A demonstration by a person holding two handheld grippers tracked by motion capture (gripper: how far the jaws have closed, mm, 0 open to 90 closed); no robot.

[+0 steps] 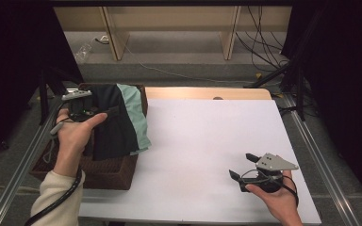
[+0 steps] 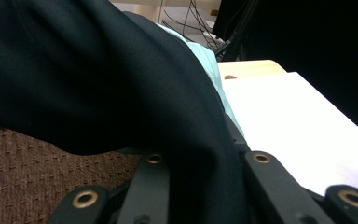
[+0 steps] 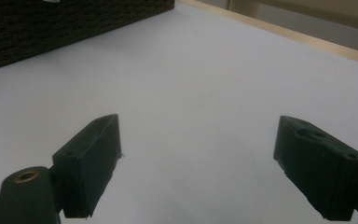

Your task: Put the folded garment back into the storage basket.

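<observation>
The left gripper point(image 1: 104, 112) is clamped on the dark garment point(image 1: 111, 125), which lies in the wicker basket point(image 1: 122, 176), likely to lift it out. Well right of the basket, the right gripper point(image 1: 243, 165) hovers over the white table point(image 1: 202, 141), jaws spread wide and empty, seemingly waiting to help.

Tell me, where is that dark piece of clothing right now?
In the high view the dark garment lies at the table's left, draped over the brown wicker basket on top of a mint-green cloth; the left gripper has its jaws closed on it.
</observation>
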